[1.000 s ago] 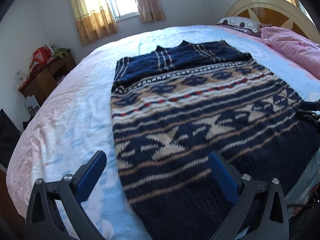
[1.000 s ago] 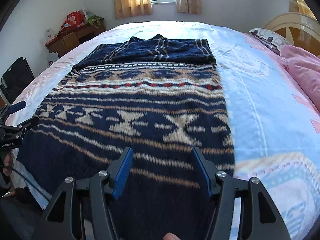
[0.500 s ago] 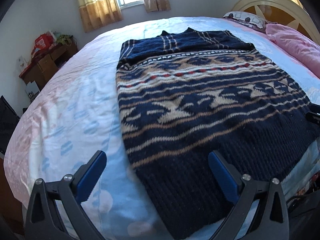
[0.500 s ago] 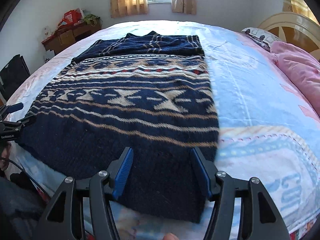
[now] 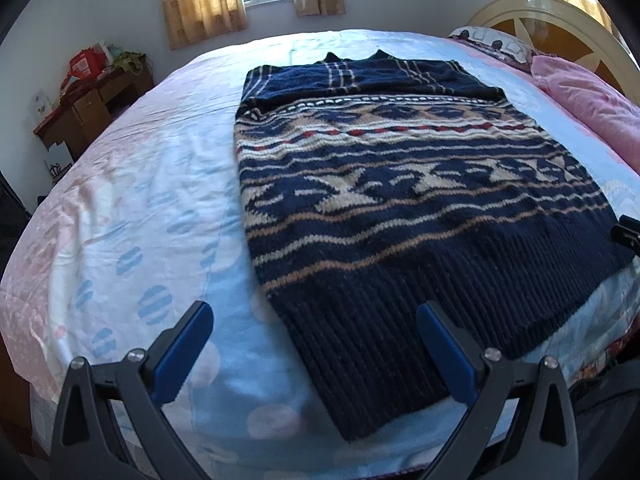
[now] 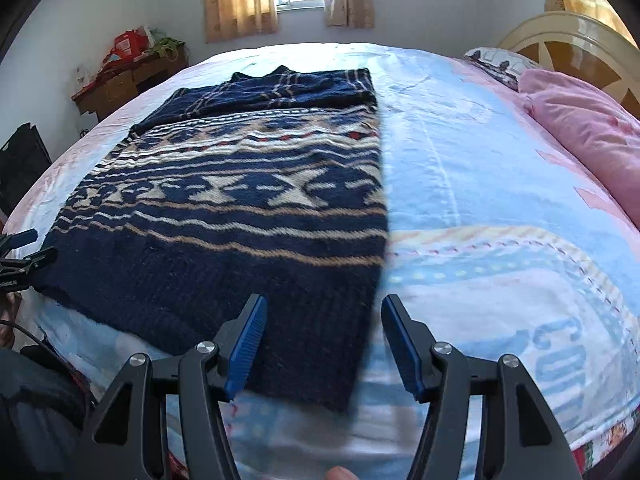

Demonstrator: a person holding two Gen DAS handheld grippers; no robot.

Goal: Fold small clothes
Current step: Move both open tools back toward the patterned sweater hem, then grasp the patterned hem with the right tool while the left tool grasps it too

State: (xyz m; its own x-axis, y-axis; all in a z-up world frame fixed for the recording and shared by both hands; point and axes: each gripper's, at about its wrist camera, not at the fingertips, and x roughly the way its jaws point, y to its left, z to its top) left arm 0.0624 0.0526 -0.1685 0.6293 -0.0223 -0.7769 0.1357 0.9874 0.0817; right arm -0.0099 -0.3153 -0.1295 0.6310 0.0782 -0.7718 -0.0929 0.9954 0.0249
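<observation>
A navy knit sweater [image 5: 400, 208] with tan, cream and red bands lies flat on the bed, its ribbed hem toward me and its sleeves folded across the top. It also shows in the right wrist view [image 6: 240, 216]. My left gripper [image 5: 312, 320] is open and empty, hovering over the hem's near left corner. My right gripper [image 6: 322, 320] is open and empty, over the hem's near right corner. The right gripper's tips show at the right edge of the left wrist view [image 5: 628, 234]. The left gripper's tips show at the left edge of the right wrist view [image 6: 24, 252].
The bed [image 5: 132, 200] has a light blue and pink patterned cover. A pink quilt [image 6: 588, 128] and pillow lie by the headboard [image 5: 560, 24] on the right. A wooden desk [image 5: 88, 108] with clutter stands at the far left wall under a curtained window.
Both grippers have drawn back toward the near edge of the bed, from over the sweater's middle to its hem corners. Both stayed open. The sweater has not moved.
</observation>
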